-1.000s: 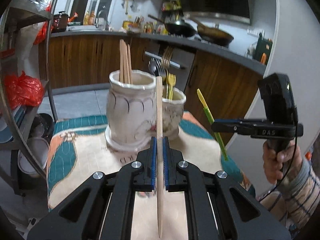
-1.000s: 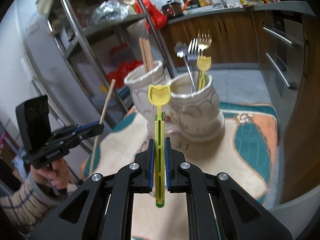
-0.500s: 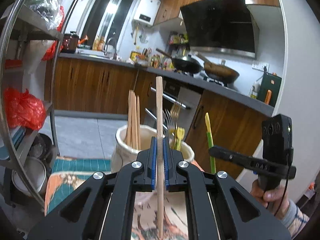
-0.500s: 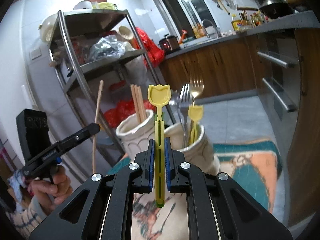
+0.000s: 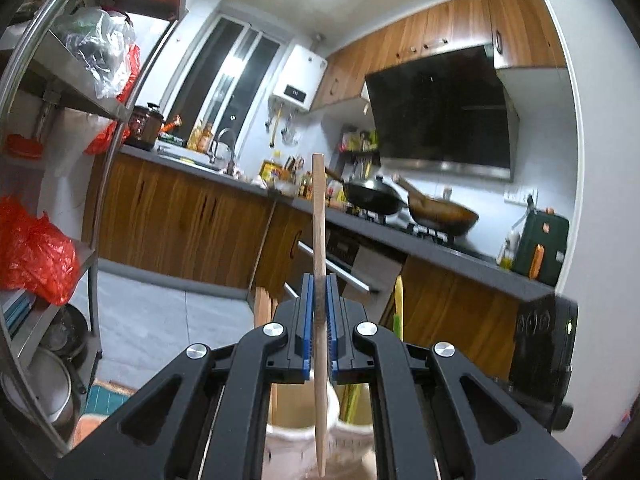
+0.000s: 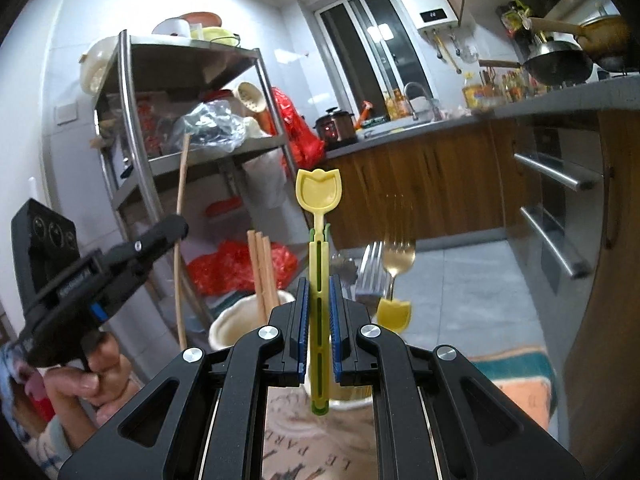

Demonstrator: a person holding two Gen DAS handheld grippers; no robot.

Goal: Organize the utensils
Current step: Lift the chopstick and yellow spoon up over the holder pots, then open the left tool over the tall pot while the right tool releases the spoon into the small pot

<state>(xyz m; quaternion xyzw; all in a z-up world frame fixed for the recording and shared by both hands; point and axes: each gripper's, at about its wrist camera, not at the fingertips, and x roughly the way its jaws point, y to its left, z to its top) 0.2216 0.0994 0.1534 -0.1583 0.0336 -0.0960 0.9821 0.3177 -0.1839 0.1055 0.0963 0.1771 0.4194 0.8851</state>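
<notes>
My left gripper (image 5: 319, 292) is shut on a wooden chopstick (image 5: 318, 240), held upright above a white ceramic jar (image 5: 292, 438) that holds other chopsticks (image 5: 264, 312). My right gripper (image 6: 319, 300) is shut on a yellow-green tulip-shaped spoon (image 6: 318, 216), upright above the second jar (image 6: 352, 396), which holds forks (image 6: 384, 268) and another yellow spoon (image 6: 394, 314). The right wrist view also shows the left gripper (image 6: 160, 236) with its chopstick (image 6: 181, 216) above the chopstick jar (image 6: 236, 328). The right gripper's body (image 5: 544, 344) shows at the right of the left wrist view.
The jars stand on a patterned cloth (image 6: 520, 376) over a small table. A steel shelf rack (image 6: 168, 120) with bags and bowls stands to the left. Kitchen counter with woks (image 5: 408, 200), oven handles (image 6: 556, 172) and wooden cabinets lie behind.
Both grippers have risen and tilted upward with their utensils; the jars have dropped to the bottom of both views.
</notes>
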